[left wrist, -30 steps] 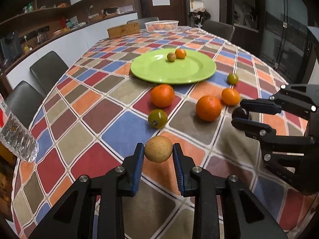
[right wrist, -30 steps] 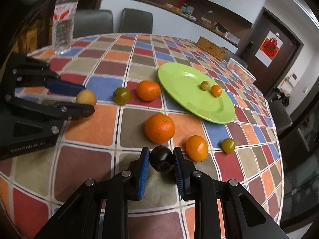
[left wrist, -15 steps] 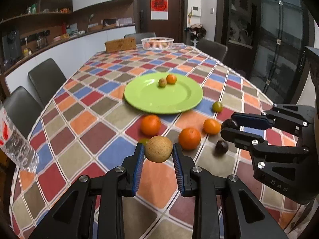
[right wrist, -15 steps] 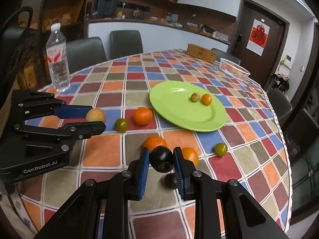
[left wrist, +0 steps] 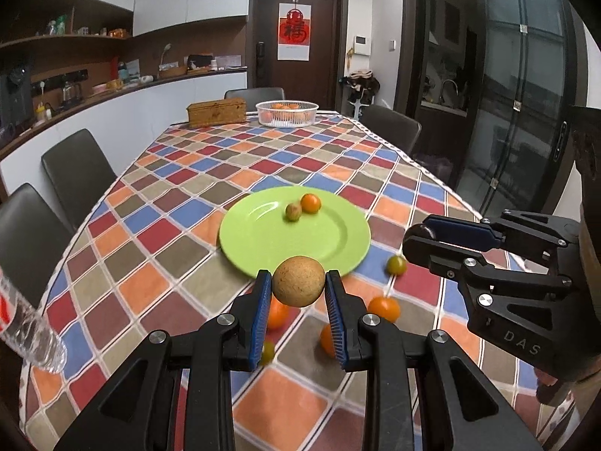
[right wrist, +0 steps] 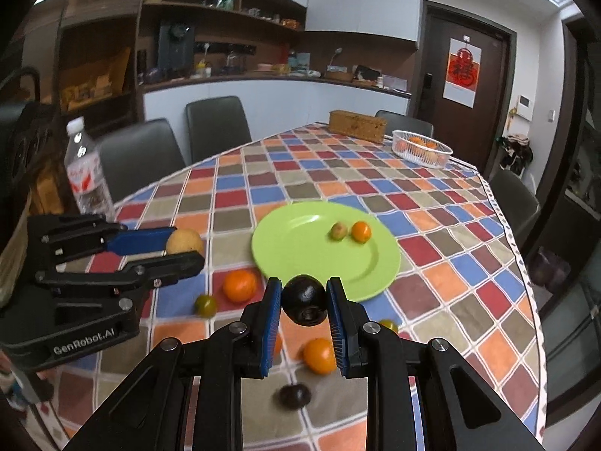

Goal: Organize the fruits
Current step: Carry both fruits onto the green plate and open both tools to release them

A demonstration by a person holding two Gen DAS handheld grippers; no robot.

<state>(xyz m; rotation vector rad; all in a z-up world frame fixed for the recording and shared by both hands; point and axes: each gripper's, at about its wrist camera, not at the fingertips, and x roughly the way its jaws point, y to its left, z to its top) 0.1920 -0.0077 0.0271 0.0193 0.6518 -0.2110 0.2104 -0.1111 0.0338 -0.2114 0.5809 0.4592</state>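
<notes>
The left claw [left wrist: 298, 285] is clamped on a round tan fruit [left wrist: 298, 281], its blue pads pressing the fruit from both sides and holding it clear above the surface [left wrist: 180, 225]. The right claw [right wrist: 303, 298] is clamped the same way on a dark, near-black fruit [right wrist: 304, 300], also lifted off the checked cloth. Each claw shows in the other's view, side by side over the near end of the surface.

A green plate [right wrist: 300, 251] lies near the middle of the surface, beyond both claws. On it sit a small orange fruit [right wrist: 361, 231] and a small brownish-green fruit [right wrist: 339, 230], just beside each other toward the plate's far side.

Loose fruit lies on the cloth between the plate and the near edge: an orange [right wrist: 240, 285], a small green fruit [right wrist: 205, 305] just beside it, another orange [right wrist: 319, 355] under the right claw, a second dark fruit [right wrist: 295, 395] closest to the near edge, and a green one [left wrist: 397, 265] off the plate's right rim.

A water bottle [right wrist: 88, 173] stands at the left edge. At the far end sit a white basket [right wrist: 421, 149] holding oranges and a wooden box [right wrist: 357, 125].
</notes>
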